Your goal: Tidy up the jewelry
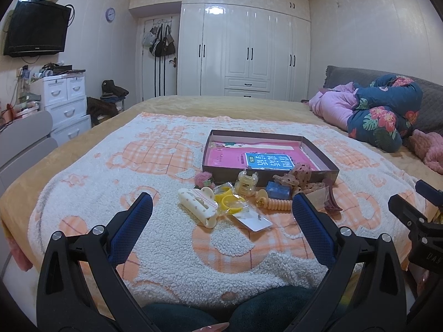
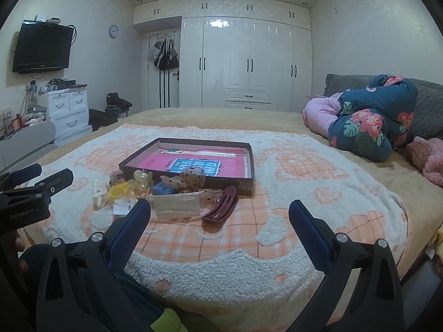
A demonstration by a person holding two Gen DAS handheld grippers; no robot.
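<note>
A shallow brown box [image 1: 318, 153] [image 2: 249, 163] with a pink book inside lies on the blanket. In front of it is a pile of hair accessories: a cream claw clip [image 1: 198, 204], yellow bangles [image 1: 229, 197], a clear yellow claw clip [image 1: 246, 184], a blue item [image 1: 278, 191], a peach coil tie [image 1: 272, 202], a spotted bow [image 2: 191, 179], a dark red clip [image 2: 221, 207] and a clear packet [image 2: 177, 206]. My left gripper [image 1: 221, 210] is open, just short of the pile. My right gripper [image 2: 220, 215] is open near the dark red clip.
The white and orange fleece blanket [image 1: 138, 166] covers a tan bed. A rolled floral quilt [image 1: 382, 110] and pink bedding lie at the right. White drawers [image 1: 66, 99] and a wall TV stand at the left, wardrobes at the back.
</note>
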